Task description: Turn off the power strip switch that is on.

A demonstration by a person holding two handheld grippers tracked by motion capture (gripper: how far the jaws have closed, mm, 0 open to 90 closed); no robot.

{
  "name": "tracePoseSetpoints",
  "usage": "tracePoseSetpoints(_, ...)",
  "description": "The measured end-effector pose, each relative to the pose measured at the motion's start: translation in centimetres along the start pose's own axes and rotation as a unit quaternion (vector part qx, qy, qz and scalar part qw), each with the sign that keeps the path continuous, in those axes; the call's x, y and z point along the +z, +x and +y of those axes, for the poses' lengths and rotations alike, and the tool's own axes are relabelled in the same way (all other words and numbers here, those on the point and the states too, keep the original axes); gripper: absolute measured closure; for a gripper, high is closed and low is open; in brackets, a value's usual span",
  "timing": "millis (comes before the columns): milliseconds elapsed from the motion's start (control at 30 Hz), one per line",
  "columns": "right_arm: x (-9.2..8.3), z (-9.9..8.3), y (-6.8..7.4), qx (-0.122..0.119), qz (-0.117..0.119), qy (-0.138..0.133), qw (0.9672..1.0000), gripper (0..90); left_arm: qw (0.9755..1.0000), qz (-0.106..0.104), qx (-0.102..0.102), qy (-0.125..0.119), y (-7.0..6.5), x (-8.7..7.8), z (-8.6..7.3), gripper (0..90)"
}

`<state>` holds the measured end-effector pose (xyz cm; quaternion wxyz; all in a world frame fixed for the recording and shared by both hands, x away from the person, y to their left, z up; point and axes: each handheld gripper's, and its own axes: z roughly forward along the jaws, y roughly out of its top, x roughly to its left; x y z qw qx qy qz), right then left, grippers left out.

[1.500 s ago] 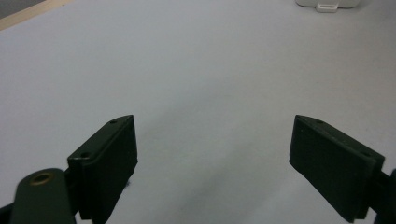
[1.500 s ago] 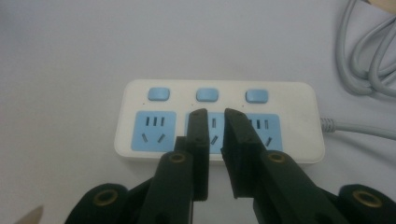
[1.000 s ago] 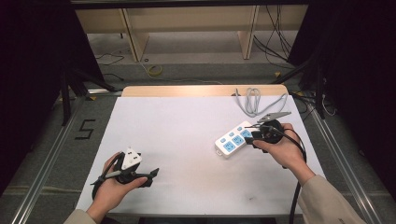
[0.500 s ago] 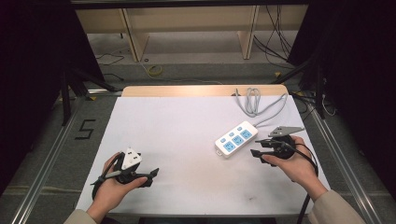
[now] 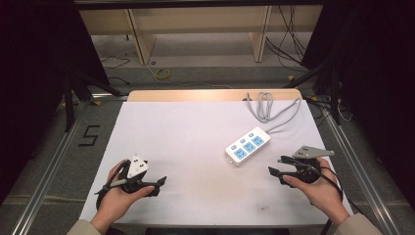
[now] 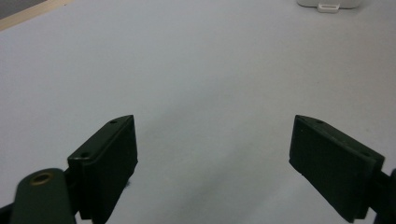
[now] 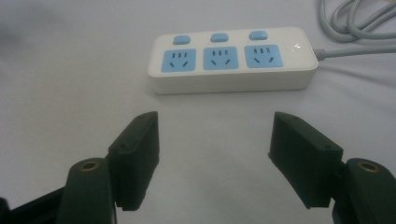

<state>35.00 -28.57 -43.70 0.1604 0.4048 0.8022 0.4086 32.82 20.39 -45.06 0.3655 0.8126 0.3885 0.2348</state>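
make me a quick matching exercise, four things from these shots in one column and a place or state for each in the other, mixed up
Things:
1. power strip
2. grey cable
3. left gripper
4. right gripper

Places or states:
A. looped near the far edge of the table
B. open, at the near left of the white table
C. open, pointing at the power strip, apart from it
D. lying flat, sockets up, right of the middle

Pairs: 1-D, 2-A, 3-B, 4-C
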Motion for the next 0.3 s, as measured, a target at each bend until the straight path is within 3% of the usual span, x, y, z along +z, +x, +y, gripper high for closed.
tracePoseSetpoints(300, -0.24, -0.6, -0.03, 0.003, -0.004, -0.009, 0.9999, 31.7, 1.0, -0.004, 0.002, 0.0, -0.17, 0.14, 0.14, 14.9)
